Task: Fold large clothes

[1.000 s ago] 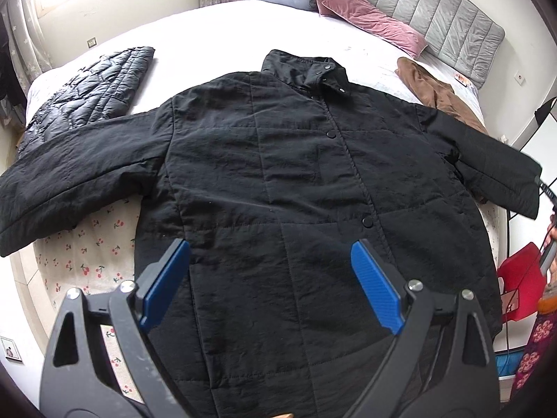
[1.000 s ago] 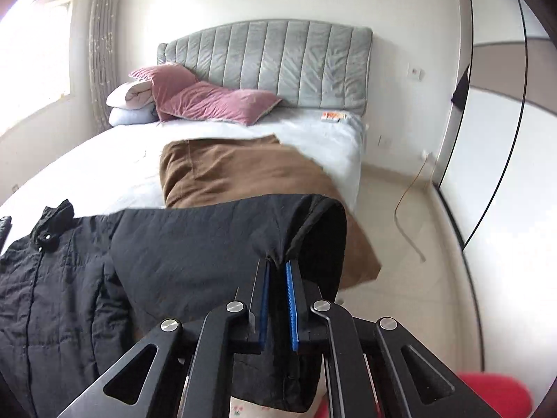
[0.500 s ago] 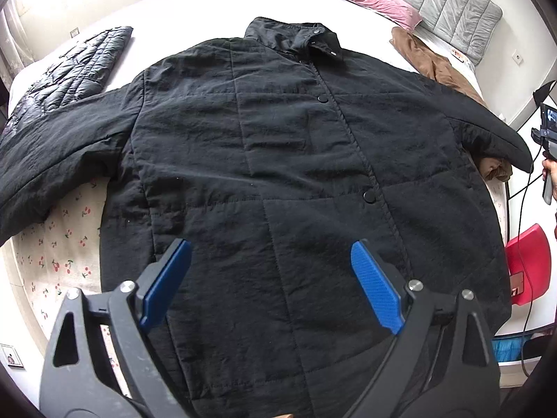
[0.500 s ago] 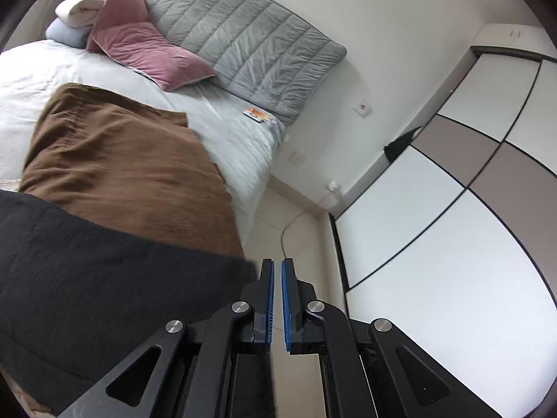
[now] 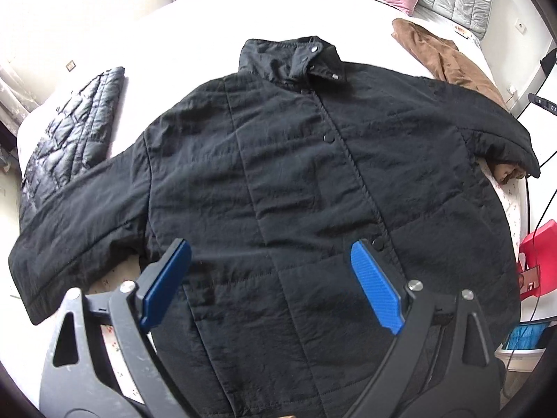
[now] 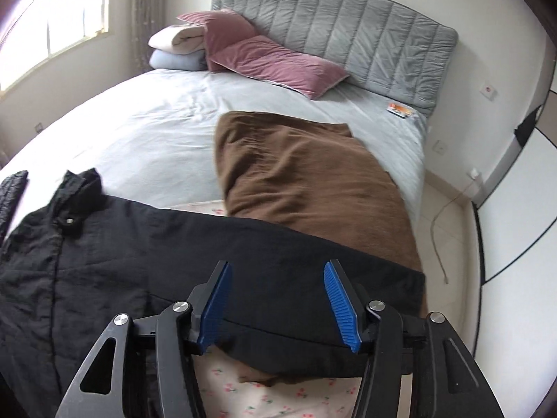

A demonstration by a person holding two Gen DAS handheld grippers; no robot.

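A: Well, nearest in the left wrist view, what do you see?
B: The left gripper, jaws spread wide with nothing between them, hovering above the lower front of the black jacket.

A: And the right gripper?
B: Its jaws also stand apart, holding nothing. The jacket's sleeve lies flat just beyond its fingertips, running toward 3 o'clock across the brown blanket.

A: How is the jacket laid out?
B: Front up, snapped shut, spread on the bed. The collar points to 12 o'clock in the left view, the other sleeve stretches to 8 o'clock, and a floral sheet shows under the near edge.

A: Anything beside it?
B: A quilted dark garment lies at 10 o'clock, touching or just beside the sleeve; I cannot tell which.

A: And farther off?
B: Pink pillows and folded bedding sit at the head of the bed, against the grey padded headboard. A red object sits off the bed at 3 o'clock.
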